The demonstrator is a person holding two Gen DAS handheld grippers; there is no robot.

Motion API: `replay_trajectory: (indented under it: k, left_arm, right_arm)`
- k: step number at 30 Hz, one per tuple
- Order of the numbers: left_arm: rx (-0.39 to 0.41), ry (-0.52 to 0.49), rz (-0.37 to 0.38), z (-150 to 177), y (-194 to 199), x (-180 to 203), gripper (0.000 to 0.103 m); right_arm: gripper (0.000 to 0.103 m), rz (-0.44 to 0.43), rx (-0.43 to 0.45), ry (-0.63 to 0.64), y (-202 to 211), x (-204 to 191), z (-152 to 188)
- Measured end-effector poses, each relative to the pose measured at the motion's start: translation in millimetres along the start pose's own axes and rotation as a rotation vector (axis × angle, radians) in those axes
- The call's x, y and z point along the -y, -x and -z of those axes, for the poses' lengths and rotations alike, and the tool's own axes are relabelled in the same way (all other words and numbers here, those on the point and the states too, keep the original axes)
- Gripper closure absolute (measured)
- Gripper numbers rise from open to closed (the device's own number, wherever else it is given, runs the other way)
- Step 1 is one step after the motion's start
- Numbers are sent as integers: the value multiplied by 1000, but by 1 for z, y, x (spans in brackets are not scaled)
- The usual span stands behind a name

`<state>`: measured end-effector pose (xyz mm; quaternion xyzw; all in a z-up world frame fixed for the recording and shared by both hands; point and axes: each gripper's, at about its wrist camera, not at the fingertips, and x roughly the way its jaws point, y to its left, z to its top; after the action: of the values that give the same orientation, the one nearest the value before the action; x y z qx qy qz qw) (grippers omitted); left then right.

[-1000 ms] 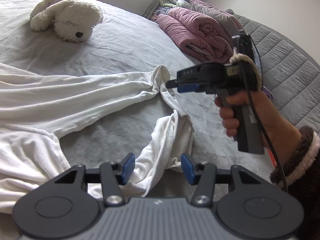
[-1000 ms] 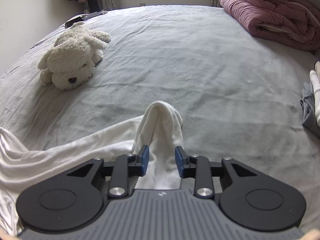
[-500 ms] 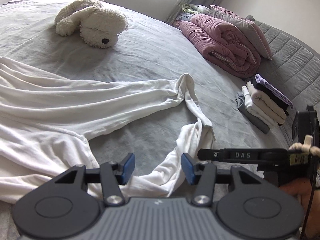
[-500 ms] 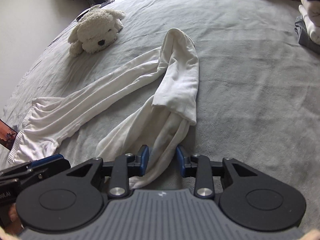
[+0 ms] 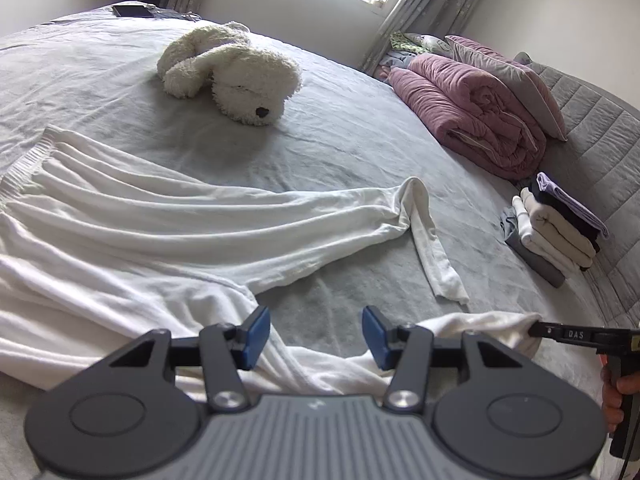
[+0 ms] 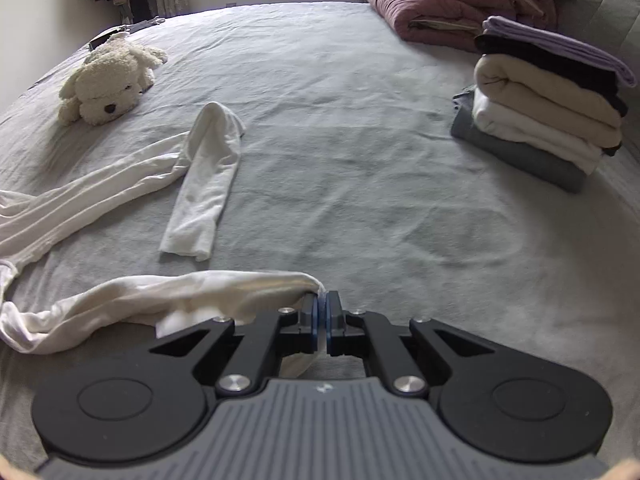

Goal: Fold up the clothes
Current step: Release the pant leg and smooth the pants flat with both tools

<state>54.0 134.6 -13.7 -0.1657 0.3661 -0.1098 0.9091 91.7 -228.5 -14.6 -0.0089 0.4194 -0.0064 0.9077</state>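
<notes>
On the grey bed (image 5: 360,128), the left gripper (image 5: 315,336) hovered half-open and empty over white trousers (image 5: 160,236) spread flat. From the right wrist, the right gripper (image 6: 322,320) pinched one leg's cuff (image 6: 308,282), apparently mid-straightening; next it likely needed that leg laid over the other.

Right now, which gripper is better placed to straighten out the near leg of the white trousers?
Right. The right gripper is already shut on the near leg's cuff of the white trousers, so it could likely pull it straight. The left gripper hangs open, gripping nothing.
</notes>
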Motion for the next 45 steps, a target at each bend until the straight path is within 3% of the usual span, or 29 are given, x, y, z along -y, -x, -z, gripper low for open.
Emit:
replay_trajectory:
  k: [5,7,11,13,15,24,30,33,36,45]
  left_arm:
    - [32,24,-38,-2,14,-14,52]
    - [41,42,-61,-1,19,-22,52]
    - [59,75,-109,2,31,-38,52]
    - [72,85,-137,3,37,-46,52]
    - [88,88,-171,4,43,-54,52]
    - [128,110,-285,11,67,-86,52]
    - [138,153,-338,16,78,-107,52]
    - [150,165,-369,17,84,-115,52]
    - [164,182,-394,17,91,-122,52]
    - [170,229,-460,14,96,-141,52]
  right_arm:
    - [96,-1,7,-6,-2,10,-4]
    - [89,-15,26,16,3,4,-6]
    - [87,-63,58,91,16,-14,-9]
    - [74,-89,81,113,23,-24,-9]
    - [70,-145,89,142,28,-37,-8]
    - [70,-398,12,414,29,-119,28]
    - [70,-458,-24,532,17,-150,49]
    - [78,-435,5,576,11,-157,55]
    - [103,-419,35,569,9,-158,51]
    - [100,-425,79,521,20,-155,40]
